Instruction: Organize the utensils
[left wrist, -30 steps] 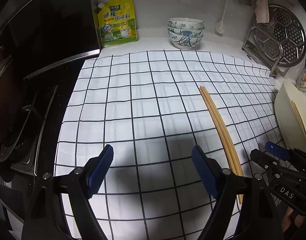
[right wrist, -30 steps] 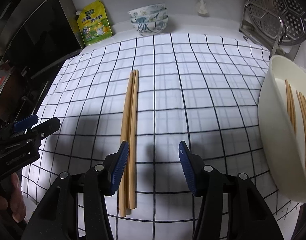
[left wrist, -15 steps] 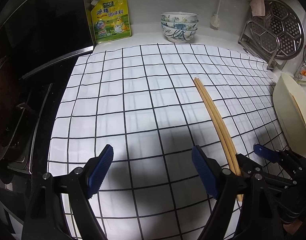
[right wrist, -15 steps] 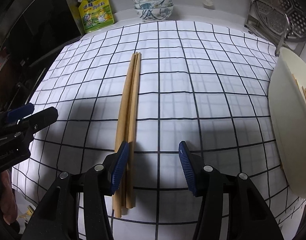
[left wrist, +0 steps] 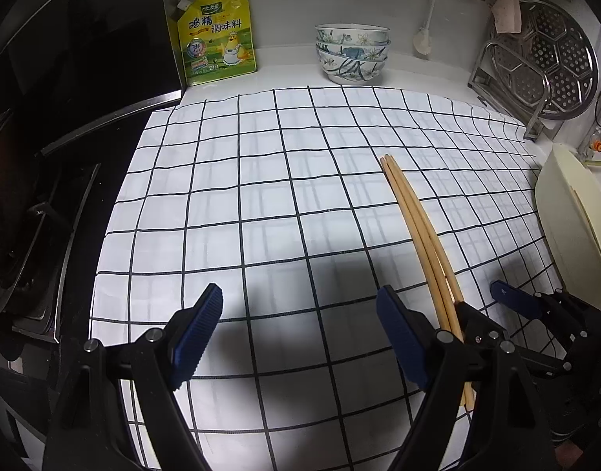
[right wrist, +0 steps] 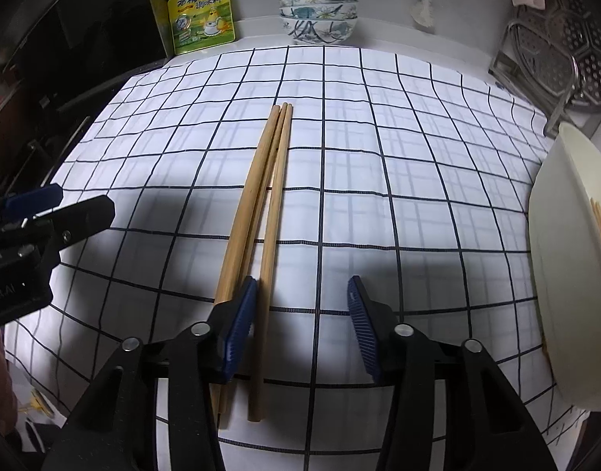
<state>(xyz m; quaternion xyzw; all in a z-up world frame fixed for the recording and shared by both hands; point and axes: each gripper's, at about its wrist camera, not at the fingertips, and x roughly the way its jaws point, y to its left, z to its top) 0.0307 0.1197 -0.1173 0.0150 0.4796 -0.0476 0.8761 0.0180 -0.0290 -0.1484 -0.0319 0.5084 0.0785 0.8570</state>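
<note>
Three wooden chopsticks lie side by side on the white checked cloth; they also show in the left wrist view. My right gripper is open and low over their near ends, its left finger over two of them and one stick between the fingers. My left gripper is open and empty to the left of the chopsticks. A cream tray at the right holds more chopsticks.
A stack of patterned bowls and a yellow seasoning pouch stand at the back. A metal steamer rack is at the back right. A black stove borders the cloth on the left.
My right gripper has moved forward and down onto the near ends of the chopsticks. My left gripper has shifted slightly forward and stays open.
</note>
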